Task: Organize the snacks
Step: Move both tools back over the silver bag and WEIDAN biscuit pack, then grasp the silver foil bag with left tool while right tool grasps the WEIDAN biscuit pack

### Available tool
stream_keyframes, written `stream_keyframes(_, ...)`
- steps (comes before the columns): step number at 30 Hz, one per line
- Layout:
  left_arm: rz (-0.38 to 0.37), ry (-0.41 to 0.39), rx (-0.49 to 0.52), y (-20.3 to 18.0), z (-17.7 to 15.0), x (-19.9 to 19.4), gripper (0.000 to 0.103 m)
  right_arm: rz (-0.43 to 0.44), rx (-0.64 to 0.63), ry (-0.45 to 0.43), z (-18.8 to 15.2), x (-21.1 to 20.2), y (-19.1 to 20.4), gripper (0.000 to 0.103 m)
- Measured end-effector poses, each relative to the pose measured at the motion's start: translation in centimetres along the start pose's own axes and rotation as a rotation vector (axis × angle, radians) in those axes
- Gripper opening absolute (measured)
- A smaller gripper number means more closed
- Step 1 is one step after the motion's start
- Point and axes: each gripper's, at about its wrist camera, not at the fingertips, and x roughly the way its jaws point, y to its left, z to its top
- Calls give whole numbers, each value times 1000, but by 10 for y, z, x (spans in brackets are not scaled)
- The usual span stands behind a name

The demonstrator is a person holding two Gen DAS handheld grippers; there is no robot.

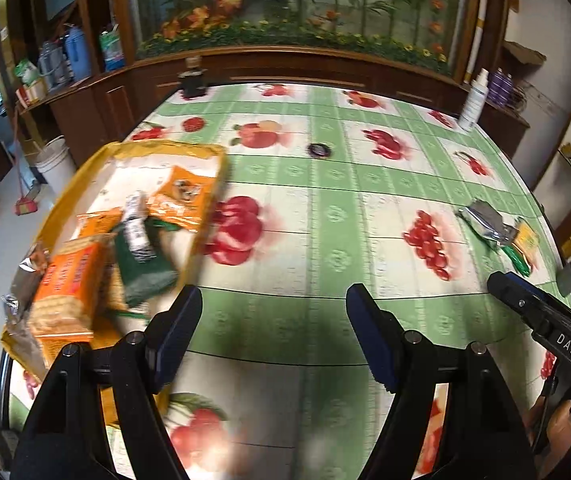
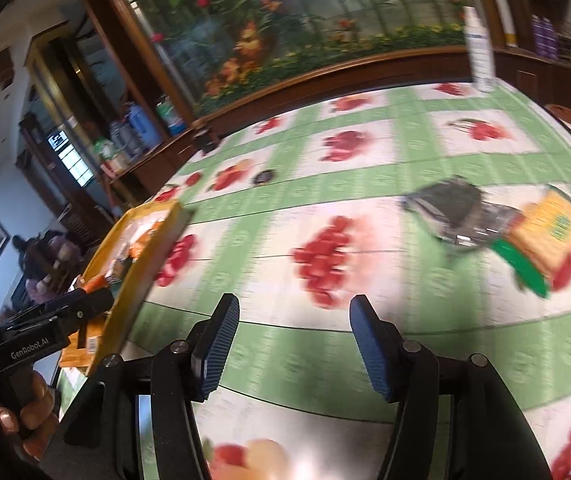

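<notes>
My left tool [image 1: 273, 334] and right tool [image 2: 294, 342] both hang wide open, holding nothing, above the table [image 1: 325, 200]. The yellow tray [image 1: 209, 200] at left holds orange packets [image 1: 65, 280], a green one and more. Two snacks [image 2: 485, 220] lie loose at right.

table [image 1: 325, 216] | yellow tray [image 1: 65, 196] left | snack packets [image 1: 493, 228] right | white bottle [image 1: 473, 100] far

"DAS" stands in white letters on the black right gripper [image 1: 525, 304], seen in the left wrist view. "GenRobot.AI" stands in white on the left gripper [image 2: 45, 340], seen in the right wrist view. Print on the snack packs is blurred.
</notes>
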Motion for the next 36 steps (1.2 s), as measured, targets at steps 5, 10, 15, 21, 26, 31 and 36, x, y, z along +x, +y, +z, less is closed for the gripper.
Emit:
stream_keyframes(5, -15, -12, 64, -34, -1, -5, 74, -50, 64, -26, -5, -24, -40, 61)
stream_keyframes(10, 10, -67, 113, -57, -1, -15, 74, -74, 87, -53, -8, -40, -59, 66)
stream_keyframes(15, 36, -120, 146, -72, -1, -21, 83, -90, 98, -72, -9, -51, -70, 66)
stream_keyframes(21, -14, -71, 129, -89, 8, -6, 83, -153, 156, -73, -7, -54, -93, 70)
stream_keyframes(26, -63, -29, 84, -112, 21, 12, 83, -229, 299, -104, 6, -49, -122, 72)
stream_keyframes(31, -99, -2, 26, -130, 34, 26, 83, -316, 414, -117, 27, -28, -149, 74)
stream_keyframes(36, -133, 26, -17, -153, 50, 44, 83, -416, 389, -70, 50, -4, -158, 77)
